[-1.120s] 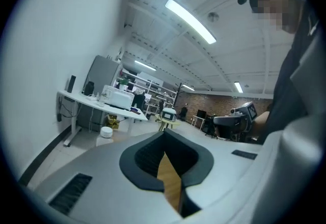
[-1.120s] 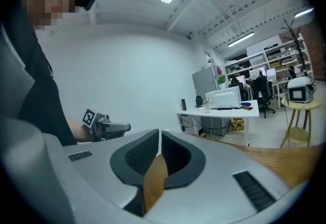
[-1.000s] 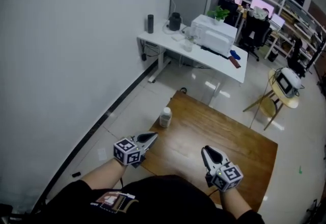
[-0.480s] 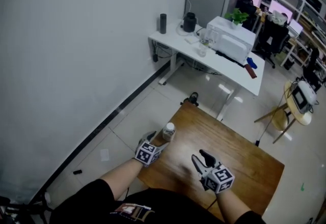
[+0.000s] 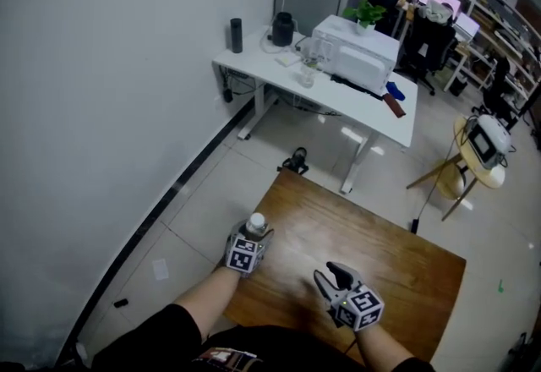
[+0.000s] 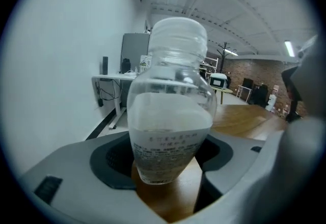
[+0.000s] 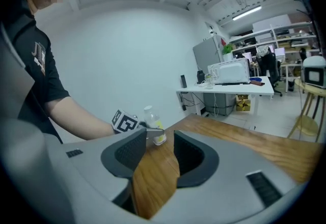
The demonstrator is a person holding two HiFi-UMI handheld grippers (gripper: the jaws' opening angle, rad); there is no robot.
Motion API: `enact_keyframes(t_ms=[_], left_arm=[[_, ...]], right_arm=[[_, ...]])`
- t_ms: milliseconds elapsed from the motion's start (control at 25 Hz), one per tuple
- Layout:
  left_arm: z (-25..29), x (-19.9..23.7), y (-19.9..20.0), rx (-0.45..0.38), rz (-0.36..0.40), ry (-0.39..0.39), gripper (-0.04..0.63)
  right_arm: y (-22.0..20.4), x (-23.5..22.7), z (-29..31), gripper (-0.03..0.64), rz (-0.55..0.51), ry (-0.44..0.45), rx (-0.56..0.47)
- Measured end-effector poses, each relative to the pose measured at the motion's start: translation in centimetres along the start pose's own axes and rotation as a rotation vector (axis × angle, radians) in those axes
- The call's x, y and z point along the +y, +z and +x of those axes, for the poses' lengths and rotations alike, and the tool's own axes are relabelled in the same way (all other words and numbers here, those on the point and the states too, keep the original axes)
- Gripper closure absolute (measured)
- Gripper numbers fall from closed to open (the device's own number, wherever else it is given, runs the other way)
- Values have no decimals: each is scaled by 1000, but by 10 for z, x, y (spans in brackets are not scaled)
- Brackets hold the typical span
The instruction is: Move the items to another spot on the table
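Observation:
A small clear bottle (image 5: 256,223) with a white cap and printed label stands at the left edge of the wooden table (image 5: 385,256). My left gripper (image 5: 253,237) is shut on its lower body; in the left gripper view the bottle (image 6: 170,116) fills the gap between the dark pads (image 6: 109,159), and its base rests on the wood. My right gripper (image 5: 331,276) hovers over the table's near middle, open, with only bare wood between its jaws. From the right gripper (image 7: 160,154) the bottle (image 7: 155,129) shows ahead, with the left gripper (image 7: 153,129) around it.
The table's left edge drops to a tiled floor along a white wall. A black object (image 5: 296,163) lies on the floor past the far corner. Beyond it stands a white desk (image 5: 279,74) with a printer. A wooden stool (image 5: 461,180) carrying a device stands at the right.
My left gripper went forward from the table's near-left corner to the bottle and now has its jaws around it. My right gripper's jaws opened wider. The head view shifted.

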State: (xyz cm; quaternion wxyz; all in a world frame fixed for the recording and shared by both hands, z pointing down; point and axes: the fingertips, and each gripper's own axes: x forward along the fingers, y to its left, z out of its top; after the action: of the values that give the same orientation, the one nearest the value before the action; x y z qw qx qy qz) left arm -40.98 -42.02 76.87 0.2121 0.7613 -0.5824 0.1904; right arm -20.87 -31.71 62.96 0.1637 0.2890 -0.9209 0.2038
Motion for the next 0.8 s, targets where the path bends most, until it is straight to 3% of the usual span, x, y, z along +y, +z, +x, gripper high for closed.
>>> enact_keyframes(t_ms=[200,440,640,800], left_arm=[[-7,-13,1,22,27,-85,293],[-25,-80,32,-15,123,-220,299],[-34,-157,52,-71,202,-270,302],[-39,-249,60,-94,221,-300,304]], right_arm=[[5,-19,-31,440,35,-137,-32],[6,-49,-96,440,45,-284,-112],[-26,-83,-175,440,56,-346,-119],[-47,-117,-251,440,60,-364,-134]])
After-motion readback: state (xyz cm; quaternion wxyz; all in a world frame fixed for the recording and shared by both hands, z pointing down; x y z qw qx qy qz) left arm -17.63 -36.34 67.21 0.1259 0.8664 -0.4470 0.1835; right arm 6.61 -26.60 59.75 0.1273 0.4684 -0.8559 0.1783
